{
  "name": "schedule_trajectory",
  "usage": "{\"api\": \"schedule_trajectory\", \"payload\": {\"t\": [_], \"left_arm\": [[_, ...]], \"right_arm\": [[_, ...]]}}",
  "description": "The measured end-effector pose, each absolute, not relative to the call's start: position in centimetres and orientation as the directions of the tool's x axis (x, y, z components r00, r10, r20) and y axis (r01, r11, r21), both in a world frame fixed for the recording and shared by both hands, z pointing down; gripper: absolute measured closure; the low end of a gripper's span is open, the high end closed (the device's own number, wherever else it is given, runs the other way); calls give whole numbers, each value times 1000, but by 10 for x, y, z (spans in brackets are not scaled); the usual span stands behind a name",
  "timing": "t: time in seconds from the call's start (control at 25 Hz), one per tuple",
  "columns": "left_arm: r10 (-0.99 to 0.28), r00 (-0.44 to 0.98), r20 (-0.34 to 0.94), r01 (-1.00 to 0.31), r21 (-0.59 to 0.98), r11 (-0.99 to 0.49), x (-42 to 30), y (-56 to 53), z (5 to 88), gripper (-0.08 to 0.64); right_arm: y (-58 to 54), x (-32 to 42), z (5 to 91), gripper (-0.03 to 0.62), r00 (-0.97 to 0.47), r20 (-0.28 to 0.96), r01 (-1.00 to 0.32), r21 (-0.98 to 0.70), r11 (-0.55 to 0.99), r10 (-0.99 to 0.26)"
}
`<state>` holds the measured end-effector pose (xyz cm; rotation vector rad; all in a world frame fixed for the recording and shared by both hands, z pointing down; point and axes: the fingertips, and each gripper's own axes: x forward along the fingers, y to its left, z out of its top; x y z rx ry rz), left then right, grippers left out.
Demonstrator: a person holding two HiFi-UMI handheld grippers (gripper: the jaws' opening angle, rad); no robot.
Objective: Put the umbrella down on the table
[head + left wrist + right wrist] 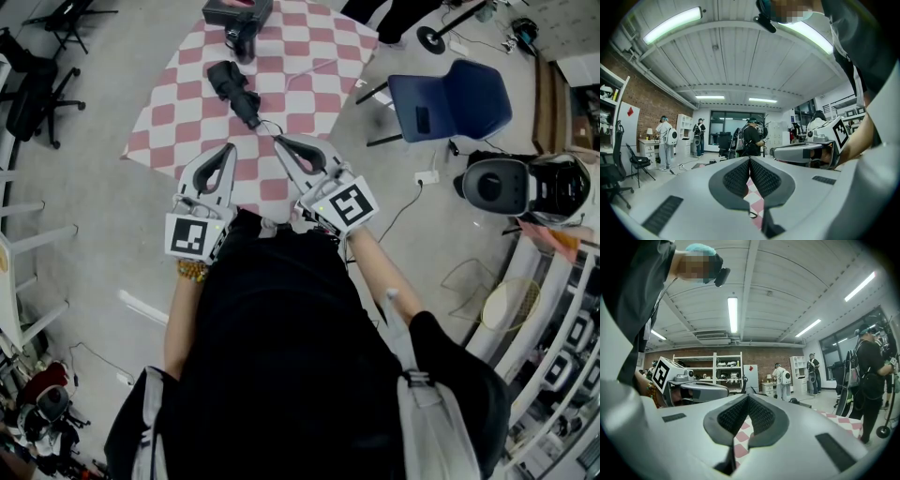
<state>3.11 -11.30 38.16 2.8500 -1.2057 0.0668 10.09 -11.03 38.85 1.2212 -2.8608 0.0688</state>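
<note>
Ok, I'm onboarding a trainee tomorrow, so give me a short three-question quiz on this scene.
1. True or false: the umbrella is folded and lies on the table.
2. The left gripper and right gripper have their jaws: A) wide apart; B) together; C) clamped on a box.
3. Fill in: in the head view, the chair to the right of the table is ___ in colour.
Key: 1 true; 2 B; 3 blue.

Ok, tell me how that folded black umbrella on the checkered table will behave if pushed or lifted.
The umbrella lies on its side as a short, roundish bundle, so a sideways push would probably roll it. Its fabric looks loosely gathered, likely soft under a grip. The thin loop at its end would probably dangle limply.
</note>
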Motion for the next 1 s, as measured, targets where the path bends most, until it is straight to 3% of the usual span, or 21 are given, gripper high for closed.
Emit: {"api": "schedule_trajectory", "payload": {"t": [1.0], "left_arm": [[-722,689,66,-725,40,-688,20,-117,388,546]], "right_arm": [[-116,89,396,575,-707,51,-706,-11,708,-705]]}}
